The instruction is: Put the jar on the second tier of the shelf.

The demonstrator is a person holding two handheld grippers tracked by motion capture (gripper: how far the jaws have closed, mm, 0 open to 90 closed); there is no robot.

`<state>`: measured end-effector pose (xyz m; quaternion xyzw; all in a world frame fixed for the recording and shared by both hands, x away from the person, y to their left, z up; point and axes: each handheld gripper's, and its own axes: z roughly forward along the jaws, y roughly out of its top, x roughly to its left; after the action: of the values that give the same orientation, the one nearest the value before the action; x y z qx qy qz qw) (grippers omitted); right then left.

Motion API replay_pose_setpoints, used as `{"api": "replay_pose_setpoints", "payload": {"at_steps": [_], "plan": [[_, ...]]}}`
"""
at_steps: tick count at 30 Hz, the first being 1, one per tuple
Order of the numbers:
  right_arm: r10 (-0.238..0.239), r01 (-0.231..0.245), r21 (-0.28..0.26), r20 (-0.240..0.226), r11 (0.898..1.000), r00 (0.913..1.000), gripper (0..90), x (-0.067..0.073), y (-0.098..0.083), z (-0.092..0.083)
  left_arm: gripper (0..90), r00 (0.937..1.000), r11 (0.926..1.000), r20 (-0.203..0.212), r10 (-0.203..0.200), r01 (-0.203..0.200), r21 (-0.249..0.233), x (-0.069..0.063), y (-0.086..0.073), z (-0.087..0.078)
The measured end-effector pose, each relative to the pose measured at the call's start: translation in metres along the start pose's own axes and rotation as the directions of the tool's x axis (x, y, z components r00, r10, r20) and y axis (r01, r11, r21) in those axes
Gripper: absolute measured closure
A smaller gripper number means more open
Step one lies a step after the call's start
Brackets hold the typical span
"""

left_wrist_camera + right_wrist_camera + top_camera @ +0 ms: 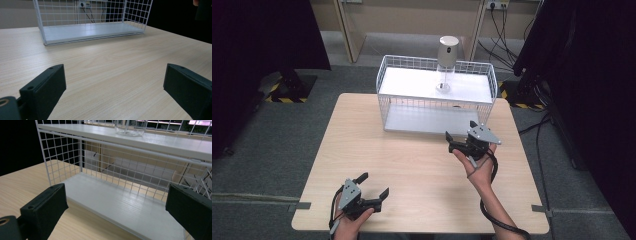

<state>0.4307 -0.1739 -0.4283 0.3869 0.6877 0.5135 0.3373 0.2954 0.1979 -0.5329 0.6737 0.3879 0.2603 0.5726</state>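
The left gripper (371,189) hangs low over the near edge of the pale wood-grain desk (412,165), its black jaws spread wide and empty. The right gripper (460,131) is held just before the white wire-mesh two-tier shelf rack (386,95), jaws likewise parted around nothing. The rack stands at the desk's far side; its lower white board is bare, and on its smooth upper board stands a clear glass-based bottle with a beige cap (446,62), upright.
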Motion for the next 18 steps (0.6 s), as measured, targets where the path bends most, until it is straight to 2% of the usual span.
{"api": "replay_pose_setpoints", "payload": {"at_steps": [18], "plan": [[0.027, -0.027, 0.022, 0.031, 0.999, 0.9992, 3.9, -0.013, -0.034, -0.028, 3.9, 1.0, 1.0, -0.001, 0.0, 0.0, 0.001, -0.001, 0.0, 0.0]]}}
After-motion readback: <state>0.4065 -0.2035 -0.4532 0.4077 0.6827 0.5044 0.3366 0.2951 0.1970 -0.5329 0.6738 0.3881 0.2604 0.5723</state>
